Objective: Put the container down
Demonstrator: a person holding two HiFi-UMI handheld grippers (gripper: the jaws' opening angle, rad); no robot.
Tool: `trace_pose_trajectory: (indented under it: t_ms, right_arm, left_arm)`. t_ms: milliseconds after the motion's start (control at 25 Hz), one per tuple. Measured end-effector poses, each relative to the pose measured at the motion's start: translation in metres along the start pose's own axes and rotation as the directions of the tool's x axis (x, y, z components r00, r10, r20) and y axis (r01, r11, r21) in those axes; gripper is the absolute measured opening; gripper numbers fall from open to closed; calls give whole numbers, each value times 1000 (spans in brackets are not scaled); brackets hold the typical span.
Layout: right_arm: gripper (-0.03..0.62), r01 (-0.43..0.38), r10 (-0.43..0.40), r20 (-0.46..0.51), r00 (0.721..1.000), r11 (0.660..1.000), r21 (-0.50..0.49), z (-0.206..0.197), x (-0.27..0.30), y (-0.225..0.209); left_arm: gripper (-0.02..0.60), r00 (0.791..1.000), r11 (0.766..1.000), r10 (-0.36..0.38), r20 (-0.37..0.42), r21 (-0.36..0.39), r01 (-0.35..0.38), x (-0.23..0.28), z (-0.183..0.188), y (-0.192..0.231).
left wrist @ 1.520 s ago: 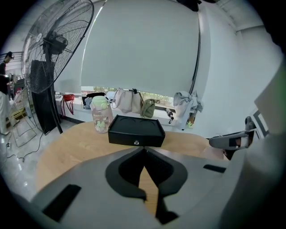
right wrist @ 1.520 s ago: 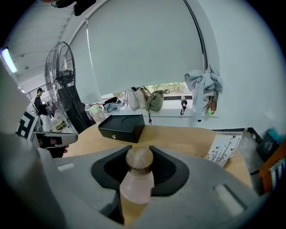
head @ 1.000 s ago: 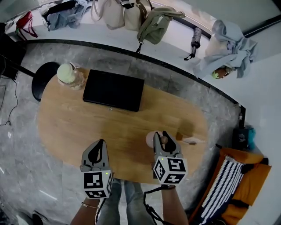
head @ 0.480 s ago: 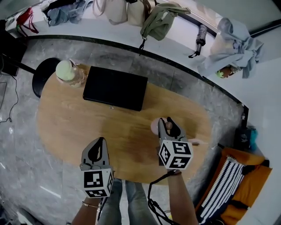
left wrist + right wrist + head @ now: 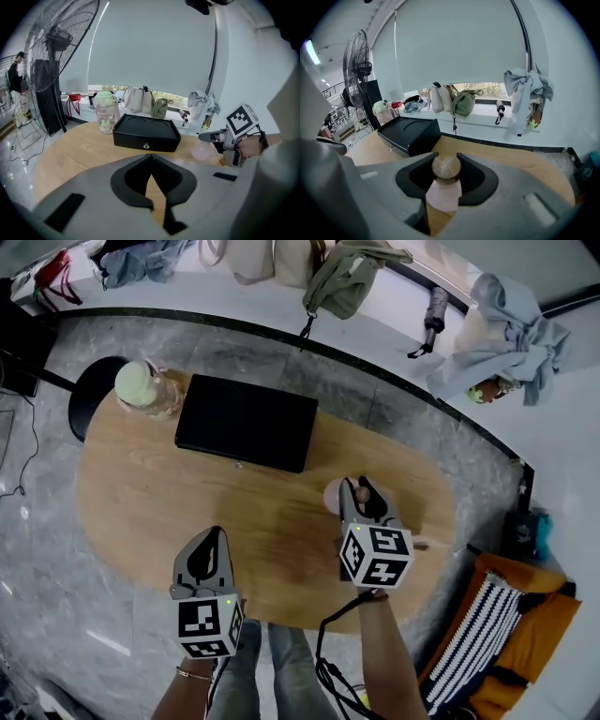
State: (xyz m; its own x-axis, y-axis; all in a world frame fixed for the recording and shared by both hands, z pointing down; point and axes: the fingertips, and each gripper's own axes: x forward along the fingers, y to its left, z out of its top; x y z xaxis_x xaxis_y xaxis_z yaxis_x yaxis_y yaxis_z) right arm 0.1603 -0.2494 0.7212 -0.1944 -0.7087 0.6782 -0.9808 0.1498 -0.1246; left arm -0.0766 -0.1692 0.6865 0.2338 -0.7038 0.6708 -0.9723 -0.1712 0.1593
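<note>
No shift on the side of the left gripper [image 5: 214, 538]: parked over the near edge of the oval wooden worktop [image 5: 141, 512], tips together, nothing between them. Well ahead of it and to its left, a clear jar with a pale green lid [image 5: 142, 390]; straight ahead, a flat black rectangular case [image 5: 246, 423].

Carried forward and a little rightward across the worktop over the last second: the right gripper [image 5: 362, 495], clamped as before on the small pale pink container with a round wooden stopper [image 5: 443, 190], pads at the neck just under the stopper. Container now out over bare wood, clear of the black case off to that gripper's front-left. Judging by this, carry nearly over, set-down next, release not yet made.

Impossible to say whether the container's base touches the worktop: covered by the jaws from above, cut off by the gripper body in the right gripper view, too small in the left gripper view. Just right of the right gripper, a small pale thing [image 5: 424, 544] peeking from behind the marker cube, too little showing to name.
</note>
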Motion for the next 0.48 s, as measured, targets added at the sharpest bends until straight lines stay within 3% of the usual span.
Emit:
trace_pose_trajectory:
  t_ms: [480]
  right_arm:
    - [126, -10, 10, -15, 1000, 1000, 6, -5, 8, 1]
  left_arm:
    - [-3, 1000, 1000, 14, 2, -9, -14, 0, -2, 1]
